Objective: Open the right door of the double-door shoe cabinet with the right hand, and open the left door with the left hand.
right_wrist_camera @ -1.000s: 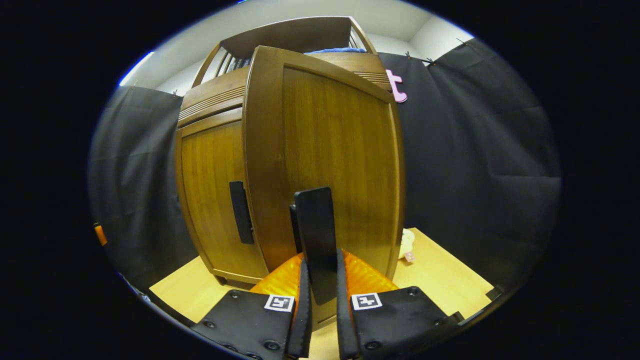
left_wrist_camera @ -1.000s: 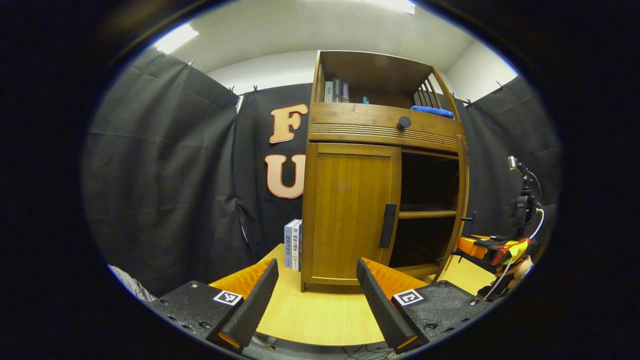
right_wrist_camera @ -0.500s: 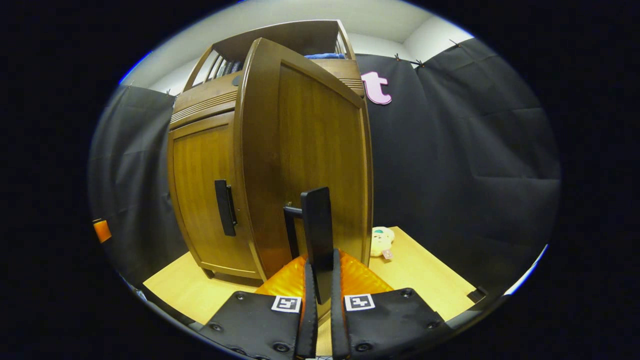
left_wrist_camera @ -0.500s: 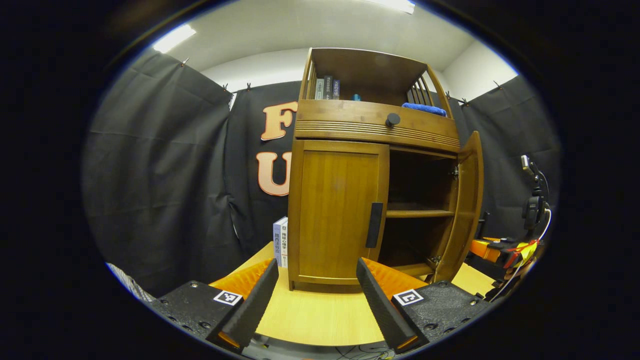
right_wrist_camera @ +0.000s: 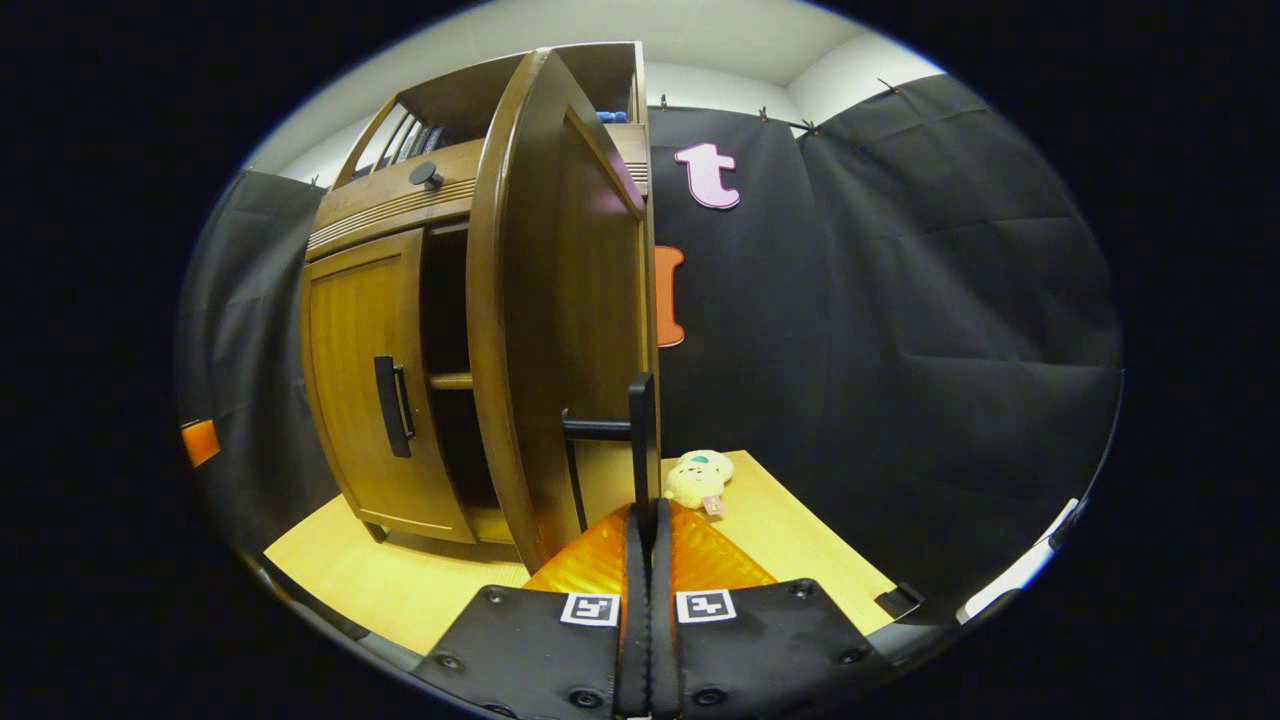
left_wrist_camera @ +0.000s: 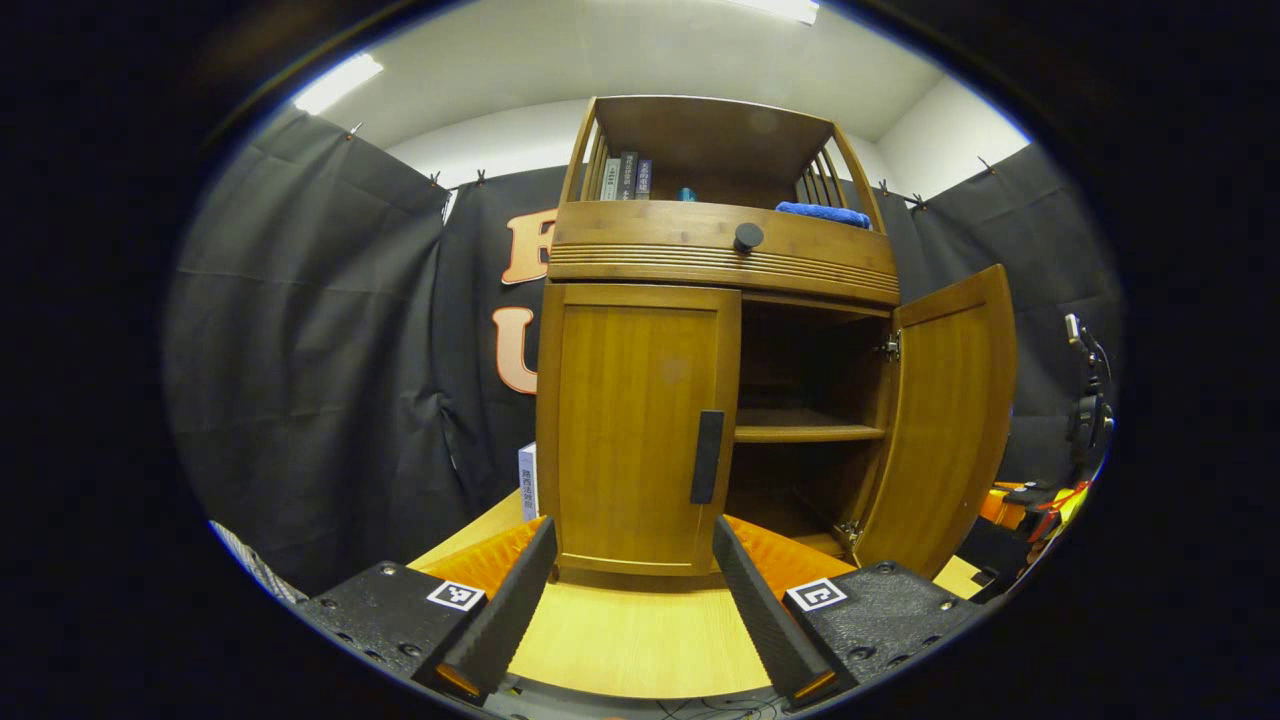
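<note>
The wooden shoe cabinet (left_wrist_camera: 720,262) stands on the table. Its left door (left_wrist_camera: 630,430) is closed, with a black vertical handle (left_wrist_camera: 707,457) at its inner edge. My left gripper (left_wrist_camera: 635,600) is open, a short way in front of that door and low, with the handle just above the gap between its fingers. The right door (right_wrist_camera: 560,300) is swung wide open, showing a bare inner shelf (left_wrist_camera: 808,432). My right gripper (right_wrist_camera: 647,515) is shut on the right door's black handle (right_wrist_camera: 640,440), seen edge-on. In the left gripper view the right gripper (left_wrist_camera: 1030,498) shows past the open door (left_wrist_camera: 945,420).
A light wooden table (left_wrist_camera: 640,640) carries the cabinet. Upright books (left_wrist_camera: 527,482) stand by its left side. A small plush toy (right_wrist_camera: 697,478) lies on the table behind the open door. A blue cloth (left_wrist_camera: 822,212) and books (left_wrist_camera: 625,177) sit on the top shelf, above a drawer knob (left_wrist_camera: 748,237).
The right door has swung from partly open to wide open, with my right gripper still shut on its handle. My left gripper has shifted to line up with the left door's handle, staying open.
</note>
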